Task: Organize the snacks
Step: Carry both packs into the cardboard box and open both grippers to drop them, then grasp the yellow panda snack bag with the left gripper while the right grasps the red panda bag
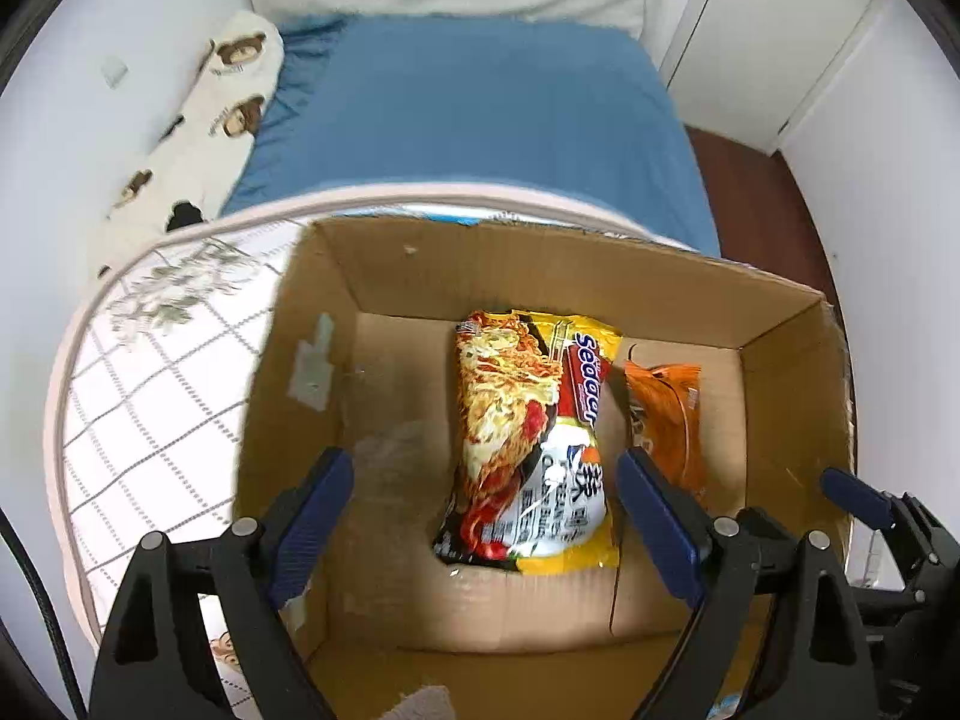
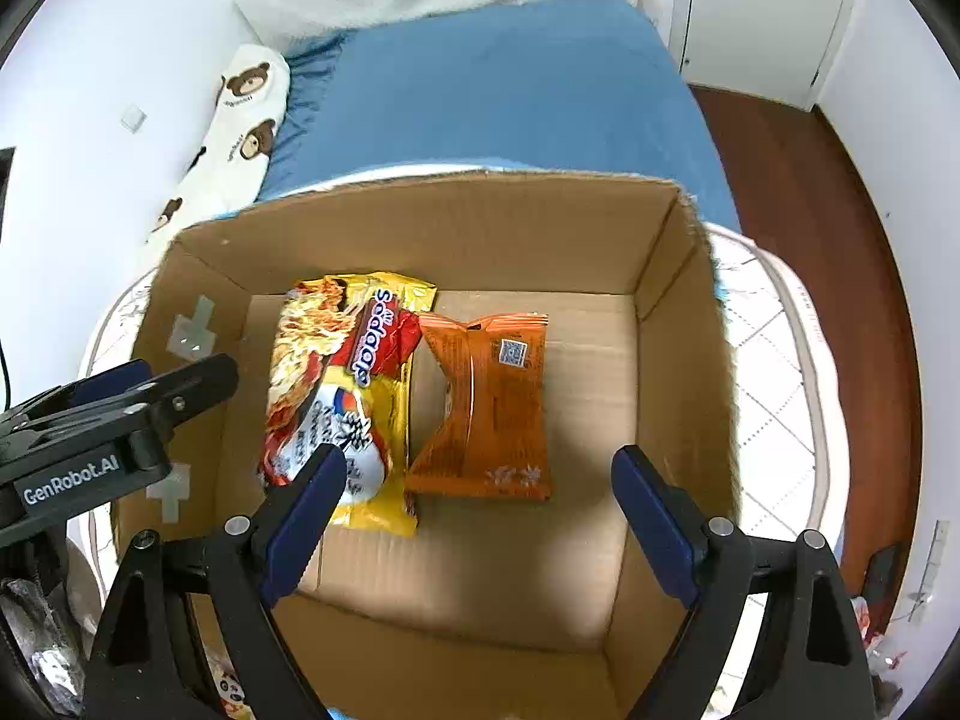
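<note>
An open cardboard box (image 1: 600,276) (image 2: 420,210) stands on a round table. Inside lie a yellow noodle packet (image 1: 528,438) (image 2: 342,396) and, to its right, an orange snack packet (image 1: 666,420) (image 2: 492,402). My left gripper (image 1: 486,468) is open and empty above the box, its fingers either side of the yellow packet. My right gripper (image 2: 480,468) is open and empty above the box, over the orange packet. Each gripper shows at the edge of the other's view: the right one (image 1: 870,504) and the left one (image 2: 120,402).
The round table has a white checked cloth (image 1: 150,372) (image 2: 774,396) and a pale rim. Behind it is a bed with a blue sheet (image 1: 468,108) and a bear-print pillow (image 2: 240,120). White cupboard doors (image 1: 774,30) and dark wood floor (image 2: 798,192) are at the right.
</note>
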